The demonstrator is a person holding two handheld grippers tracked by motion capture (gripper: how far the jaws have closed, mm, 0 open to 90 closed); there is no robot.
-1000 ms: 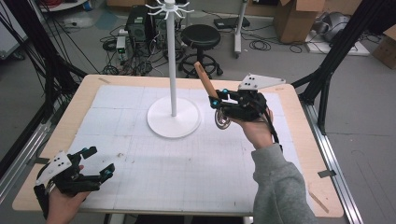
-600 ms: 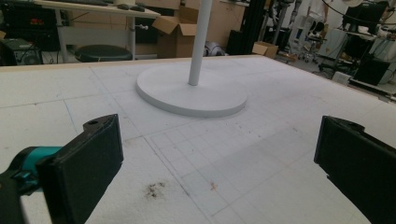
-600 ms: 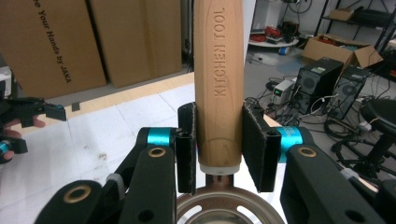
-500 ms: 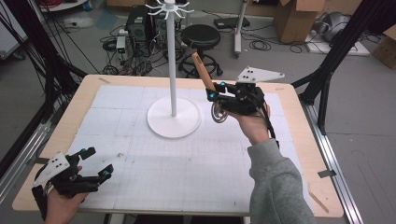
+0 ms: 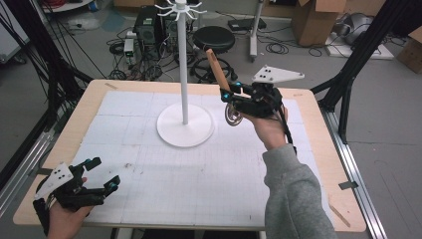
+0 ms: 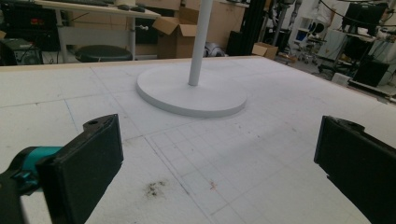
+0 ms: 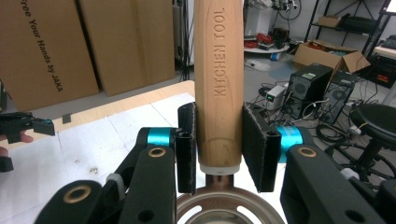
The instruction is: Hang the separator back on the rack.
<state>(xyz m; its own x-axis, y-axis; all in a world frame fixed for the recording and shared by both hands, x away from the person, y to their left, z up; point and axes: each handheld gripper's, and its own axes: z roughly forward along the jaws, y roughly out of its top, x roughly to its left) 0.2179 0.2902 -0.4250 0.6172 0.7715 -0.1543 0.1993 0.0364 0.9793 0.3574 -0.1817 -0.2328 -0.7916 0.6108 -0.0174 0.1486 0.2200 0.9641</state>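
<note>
My right gripper (image 5: pixel 230 91) is shut on a kitchen tool above the table's right half, to the right of the white stand. The tool's wooden handle (image 5: pixel 215 64) slants up and away; its round metal head (image 5: pixel 233 116) hangs below the jaws. In the right gripper view both pads press the handle (image 7: pixel 219 70), stamped "KITCHEN TOOL", just above the slotted metal head (image 7: pixel 224 207). The stand has a round base (image 5: pixel 185 130) and a tall pole (image 5: pixel 182 59) topped with hooks. My left gripper (image 5: pixel 102 174) rests open near the front left corner, with bare mat between its jaws (image 6: pixel 219 158).
A white gridded mat (image 5: pixel 199 179) covers the wooden table (image 5: pixel 318 149). Beyond the far edge stand a black stool (image 5: pixel 214 37), computer cases (image 5: pixel 147 20) and cardboard boxes (image 5: pixel 313 20). Black frame struts (image 5: pixel 358 55) rise at both sides.
The right gripper has risen slightly and drifted a little left with the tool in its grip. The left hand has stayed put.
</note>
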